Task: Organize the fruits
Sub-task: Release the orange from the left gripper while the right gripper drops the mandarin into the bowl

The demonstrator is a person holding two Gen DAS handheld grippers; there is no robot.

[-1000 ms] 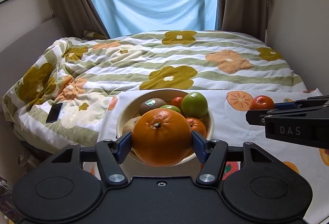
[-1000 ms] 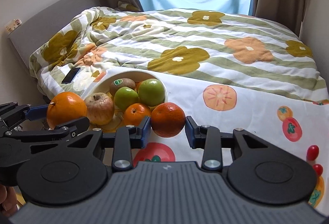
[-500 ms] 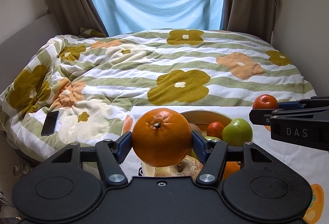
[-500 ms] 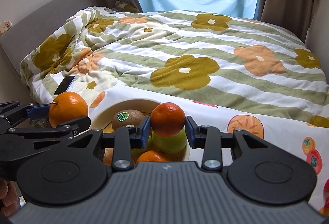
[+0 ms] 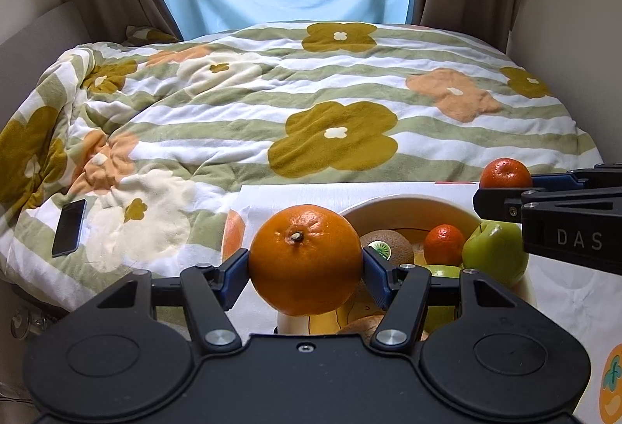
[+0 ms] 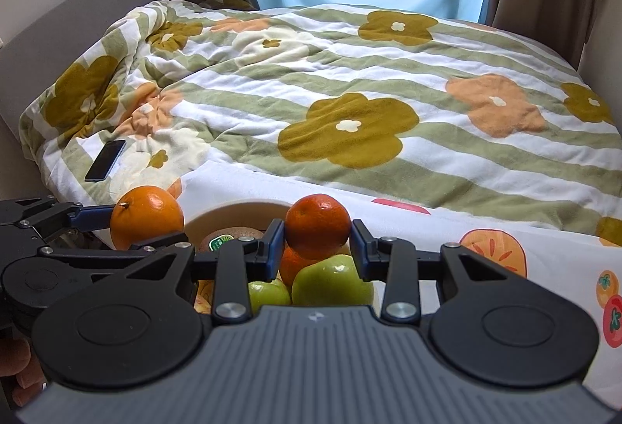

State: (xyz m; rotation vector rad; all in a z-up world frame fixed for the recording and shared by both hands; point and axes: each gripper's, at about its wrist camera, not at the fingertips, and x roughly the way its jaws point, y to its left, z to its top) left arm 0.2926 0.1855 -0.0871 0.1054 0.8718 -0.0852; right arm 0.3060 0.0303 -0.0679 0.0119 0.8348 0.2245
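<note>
Left wrist view: sits low behind left tool (image 5: 306, 260), faces forward over bowl (image 5: 408, 204) toward bed and blue window cloth; right tool enters at right edge of frame. Right wrist view: same heading, close above bowl (image 6: 237, 210); left tool (image 6: 145, 221) shows at left edge. Both share bowl, quilt (image 5: 334, 105), phone (image 5: 69, 227) at left.
</note>
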